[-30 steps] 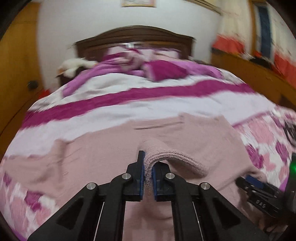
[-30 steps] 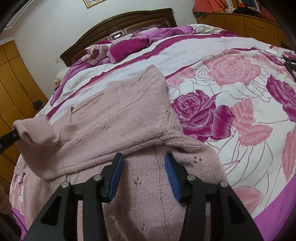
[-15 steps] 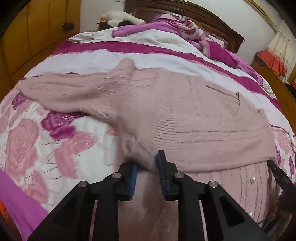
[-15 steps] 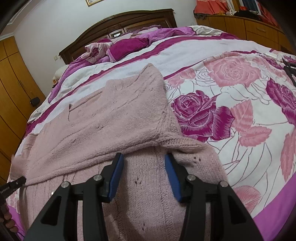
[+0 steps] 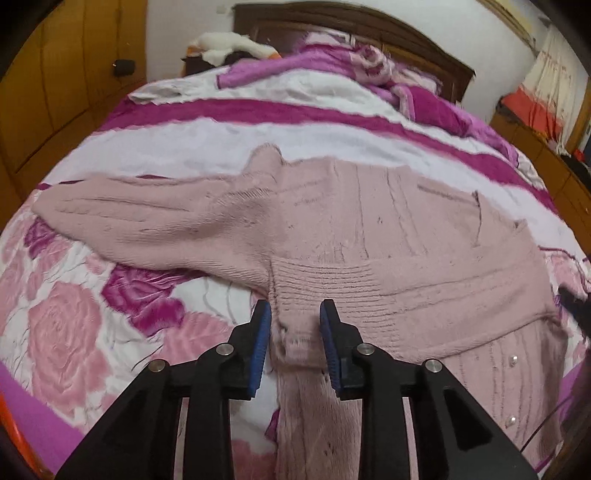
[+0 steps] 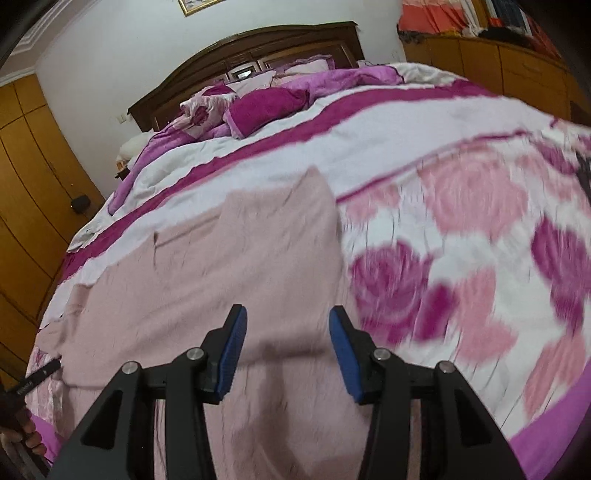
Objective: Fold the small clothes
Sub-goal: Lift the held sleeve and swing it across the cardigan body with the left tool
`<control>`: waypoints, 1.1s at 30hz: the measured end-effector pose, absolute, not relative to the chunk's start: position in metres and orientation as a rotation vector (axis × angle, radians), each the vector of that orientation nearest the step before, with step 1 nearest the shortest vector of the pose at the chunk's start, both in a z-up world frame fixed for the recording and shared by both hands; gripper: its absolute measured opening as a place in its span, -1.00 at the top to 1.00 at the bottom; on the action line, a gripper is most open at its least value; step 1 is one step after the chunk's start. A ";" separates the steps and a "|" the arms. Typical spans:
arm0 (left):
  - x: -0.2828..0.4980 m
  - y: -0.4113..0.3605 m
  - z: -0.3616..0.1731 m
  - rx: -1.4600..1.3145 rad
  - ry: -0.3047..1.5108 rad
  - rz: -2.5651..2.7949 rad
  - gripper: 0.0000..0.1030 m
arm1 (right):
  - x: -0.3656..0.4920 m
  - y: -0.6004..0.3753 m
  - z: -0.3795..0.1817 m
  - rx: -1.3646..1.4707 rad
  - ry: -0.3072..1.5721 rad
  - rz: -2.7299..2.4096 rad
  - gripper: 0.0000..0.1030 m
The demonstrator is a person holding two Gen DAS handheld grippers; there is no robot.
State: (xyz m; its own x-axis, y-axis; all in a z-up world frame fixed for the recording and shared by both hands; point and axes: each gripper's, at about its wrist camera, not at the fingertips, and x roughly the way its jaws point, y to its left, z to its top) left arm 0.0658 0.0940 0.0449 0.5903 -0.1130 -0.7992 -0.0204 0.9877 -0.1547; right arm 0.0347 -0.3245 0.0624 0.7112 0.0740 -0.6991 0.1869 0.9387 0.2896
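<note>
A pale pink knitted cardigan (image 5: 388, 251) lies flat on the bed, one sleeve (image 5: 147, 218) stretched out to the left and the other sleeve folded across the body. My left gripper (image 5: 295, 317) is open, its blue pads either side of the folded sleeve's ribbed cuff (image 5: 299, 339), which rests on the cardigan. In the right wrist view the cardigan (image 6: 229, 266) fills the lower left. My right gripper (image 6: 286, 325) is open and empty just above the cardigan's right part. The view is blurred.
The bed has a rose-patterned quilt (image 6: 461, 258) with magenta stripes, and pillows (image 6: 258, 107) by the dark headboard (image 5: 351, 26). Wooden wardrobes (image 5: 55, 85) stand left, wooden cabinets (image 6: 498, 62) right. The left gripper's tip (image 6: 40, 373) shows at the right view's left edge.
My left gripper carried the sleeve cuff across the cardigan, laid it down and opened wider, letting it go. My right gripper stayed open and shifted, blurring its view.
</note>
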 end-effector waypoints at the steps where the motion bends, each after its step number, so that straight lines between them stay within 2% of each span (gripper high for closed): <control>1: 0.071 0.094 0.041 -0.161 0.950 -0.056 0.90 | 0.043 -0.327 0.066 0.344 0.782 -0.065 0.05; 11: 0.088 0.096 0.028 -0.240 0.950 -0.036 0.90 | 0.150 -0.361 0.037 0.360 0.911 -0.072 0.06; 13: 0.087 0.094 0.028 -0.228 0.940 -0.038 0.90 | 0.159 -0.358 0.029 0.351 0.927 -0.053 0.21; 15: 0.085 0.091 0.030 -0.200 0.911 -0.039 1.00 | 0.163 -0.352 0.027 0.314 0.923 -0.040 0.77; 21: 0.078 0.089 0.039 -0.145 0.812 0.012 1.00 | 0.150 -0.356 0.049 0.279 0.748 -0.097 0.79; 28: 0.085 0.083 0.025 -0.071 0.851 0.039 1.00 | 0.165 -0.365 0.015 0.297 0.842 -0.138 0.77; 31: 0.084 0.087 0.027 -0.110 0.869 0.038 1.00 | 0.168 -0.363 0.017 0.292 0.854 -0.135 0.69; 33: 0.081 0.093 0.030 -0.155 0.885 0.035 0.99 | 0.166 -0.362 0.021 0.289 0.861 -0.142 0.52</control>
